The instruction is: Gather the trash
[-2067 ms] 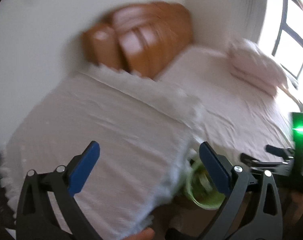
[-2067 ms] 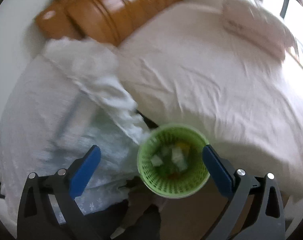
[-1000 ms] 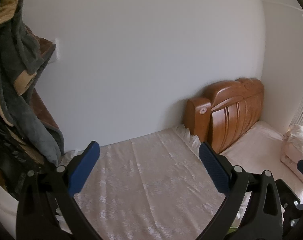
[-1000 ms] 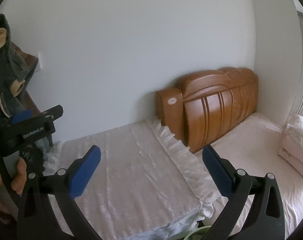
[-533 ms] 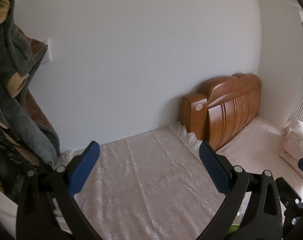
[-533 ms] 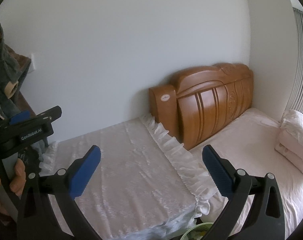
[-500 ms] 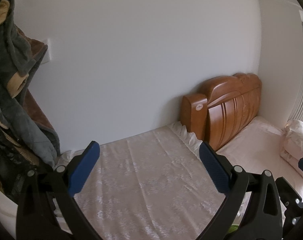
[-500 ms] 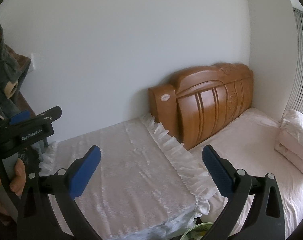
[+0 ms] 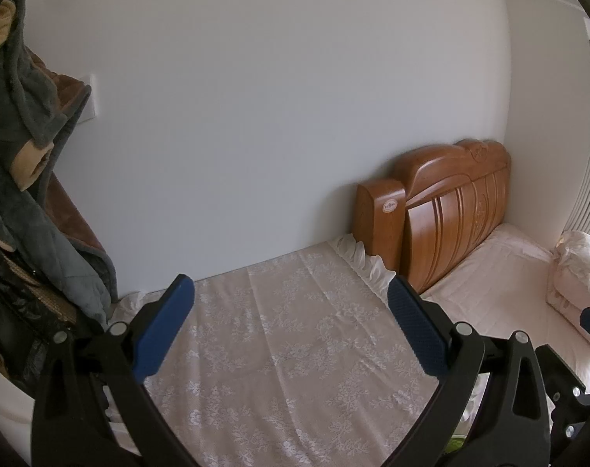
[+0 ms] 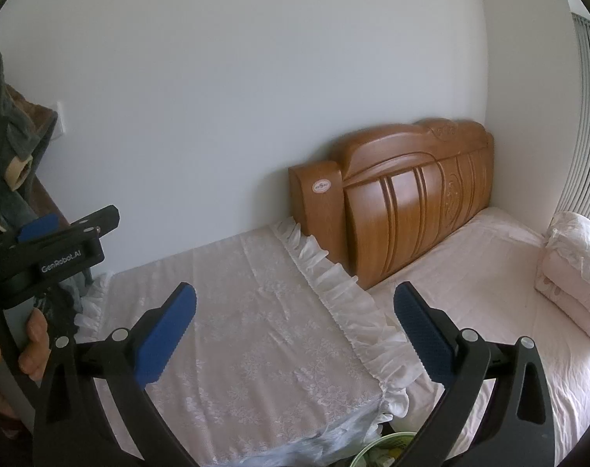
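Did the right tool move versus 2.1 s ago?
Yes. The right tool tilted up: the green basket dropped to the frame's bottom edge, and the headboard now sits mid-frame.

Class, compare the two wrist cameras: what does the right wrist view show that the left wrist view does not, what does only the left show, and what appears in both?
Only the right wrist view shows the person's hand holding the left gripper's body, and the green basket with scraps inside at the bottom edge.

Only the left wrist view shows the hanging clothes at full length.

Both show the wooden headboard, the lace-covered surface, the pink bed and folded bedding. The left gripper and right gripper are both open and empty.
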A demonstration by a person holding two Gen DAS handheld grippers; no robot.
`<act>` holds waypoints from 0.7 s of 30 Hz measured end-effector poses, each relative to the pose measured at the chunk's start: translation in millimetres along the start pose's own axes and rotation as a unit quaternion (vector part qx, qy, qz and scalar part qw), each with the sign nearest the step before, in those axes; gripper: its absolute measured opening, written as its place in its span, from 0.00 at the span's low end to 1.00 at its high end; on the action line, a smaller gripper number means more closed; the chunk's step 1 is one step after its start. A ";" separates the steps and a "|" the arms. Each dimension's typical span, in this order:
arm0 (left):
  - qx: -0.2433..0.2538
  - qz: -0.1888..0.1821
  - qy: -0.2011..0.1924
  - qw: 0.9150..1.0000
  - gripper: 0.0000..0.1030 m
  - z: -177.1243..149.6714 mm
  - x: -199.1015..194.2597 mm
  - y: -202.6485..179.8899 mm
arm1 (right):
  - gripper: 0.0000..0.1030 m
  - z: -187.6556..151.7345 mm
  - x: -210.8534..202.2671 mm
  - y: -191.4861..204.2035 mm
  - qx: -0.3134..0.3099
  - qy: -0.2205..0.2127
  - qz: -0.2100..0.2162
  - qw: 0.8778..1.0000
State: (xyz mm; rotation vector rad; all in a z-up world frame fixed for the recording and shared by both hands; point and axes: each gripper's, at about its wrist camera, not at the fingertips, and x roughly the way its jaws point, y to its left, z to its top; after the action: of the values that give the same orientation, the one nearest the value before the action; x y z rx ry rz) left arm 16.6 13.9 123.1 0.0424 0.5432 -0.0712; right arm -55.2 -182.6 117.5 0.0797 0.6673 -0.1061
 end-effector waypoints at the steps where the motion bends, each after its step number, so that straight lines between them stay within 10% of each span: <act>1: 0.000 0.000 0.000 1.000 0.92 0.1 0.4 0.5 | 0.98 0.2 0.5 0.1 0.000 0.000 0.001 1.000; 21: 0.001 -0.001 0.007 1.000 0.92 -0.3 6.1 2.6 | 0.98 -3.1 6.0 2.1 -0.007 0.007 0.001 1.000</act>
State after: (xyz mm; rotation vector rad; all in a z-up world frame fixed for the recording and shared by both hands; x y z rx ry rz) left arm 21.9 16.1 119.8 0.0446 0.5564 -0.0738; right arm -52.2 -180.5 111.4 0.0684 0.6817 -0.0996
